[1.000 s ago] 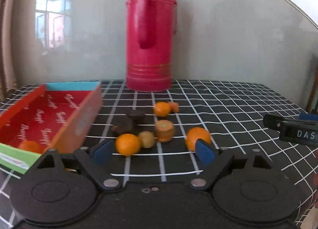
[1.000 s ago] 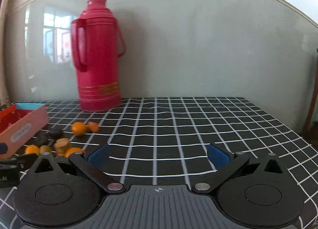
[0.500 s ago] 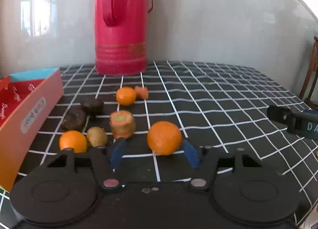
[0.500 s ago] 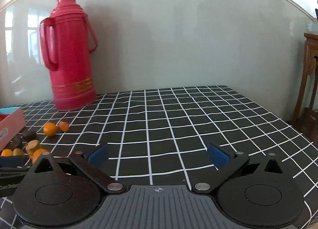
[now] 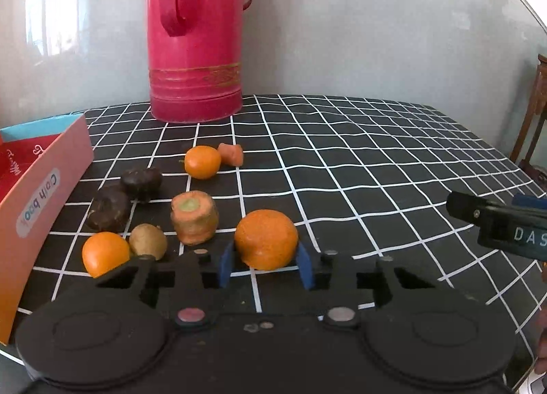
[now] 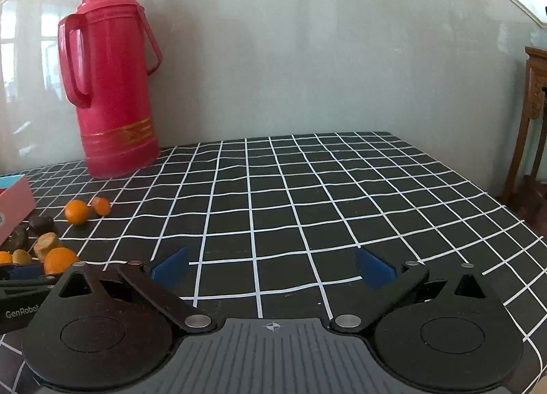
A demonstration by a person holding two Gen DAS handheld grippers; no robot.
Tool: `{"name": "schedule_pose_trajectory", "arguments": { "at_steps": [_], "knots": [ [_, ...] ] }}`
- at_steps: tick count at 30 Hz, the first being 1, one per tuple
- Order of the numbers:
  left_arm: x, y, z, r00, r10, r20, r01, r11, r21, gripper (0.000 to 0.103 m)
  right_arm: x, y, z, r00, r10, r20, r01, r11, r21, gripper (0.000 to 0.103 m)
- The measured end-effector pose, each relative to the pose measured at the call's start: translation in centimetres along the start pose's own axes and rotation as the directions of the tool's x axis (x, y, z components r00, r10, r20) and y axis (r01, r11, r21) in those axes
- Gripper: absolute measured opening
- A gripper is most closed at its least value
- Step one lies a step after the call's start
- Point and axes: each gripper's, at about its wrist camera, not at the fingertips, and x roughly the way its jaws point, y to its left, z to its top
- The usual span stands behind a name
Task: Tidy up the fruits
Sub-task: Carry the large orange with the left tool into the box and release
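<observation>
Closing left gripper (image 5: pixel 265 266) on large orange (image 5: pixel 266 239): blue pads touching both flanks, fruit apparently pinched, resting on table (image 5: pixel 342 161) toward near edge. Step in hand, by my reading: grasp before transfer. Red box (image 5: pixel 48 189) at table's left edge. Next move calls for lift clear of carrot chunk (image 5: pixel 194 217) just beside, then carry leftward over box wall. Right gripper (image 6: pixel 272 269) spread wide, empty, above bare middle of table.

Glossy plastic flask (image 5: pixel 195 35), rough-skinned orange (image 5: pixel 266 239), matt paperboard box (image 5: pixel 44 195), gridded tablecloth (image 6: pixel 307 195)
</observation>
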Motion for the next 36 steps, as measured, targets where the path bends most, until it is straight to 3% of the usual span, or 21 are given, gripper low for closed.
{"name": "schedule_pose_trajectory", "arguments": {
  "at_steps": [6,14,21,25,29,31,33,34,36],
  "knots": [
    [-1.4,1.0,0.0,0.999,0.008,0.042,-0.008,1.000,-0.002,0.028,0.1,0.6,0.1,1.000,0.012,-0.001,-0.012,1.000,-0.013,0.103],
    [-5.6,5.3,-0.2,0.987,0.092,0.130,-0.087,0.995,-0.042,0.028,-0.3,3.9,0.4,0.997,0.072,0.024,-0.072,0.997,-0.010,0.103],
    [-10.0,10.3,-0.3,0.938,0.247,0.244,-0.225,0.968,-0.115,0.028,-0.7,9.4,0.1,0.986,0.163,0.034,-0.161,0.985,-0.064,0.103],
    [-11.1,14.9,-0.9,0.919,0.333,0.212,-0.293,0.935,-0.197,0.028,-0.8,12.1,-0.2,0.972,0.232,0.031,-0.228,0.968,-0.108,0.103],
    [-11.3,17.9,-1.2,0.907,0.384,0.174,-0.334,0.906,-0.262,0.029,-1.3,14.0,-0.7,0.942,0.334,0.024,-0.327,0.933,-0.150,0.103],
    [-11.5,18.6,-1.5,0.904,0.400,0.152,-0.350,0.896,-0.274,0.036,-1.6,14.9,-0.9,0.934,0.355,0.034,-0.344,0.923,-0.175,0.103],
    [-12.0,18.7,-1.7,0.895,0.412,0.169,-0.360,0.893,-0.270,0.080,-1.8,15.4,-1.1,0.931,0.363,0.040,-0.351,0.920,-0.176,0.103],
    [-12.5,18.5,-1.7,0.882,0.431,0.189,-0.376,0.887,-0.267,0.086,-1.7,15.4,-1.1,0.928,0.369,0.038,-0.359,0.918,-0.168,0.103],
    [-13.3,18.1,-1.8,0.867,0.445,0.224,-0.388,0.885,-0.260,0.089,-1.6,15.2,-1.0,0.927,0.374,0.035,-0.366,0.919,-0.148,0.103]
  ]
}}
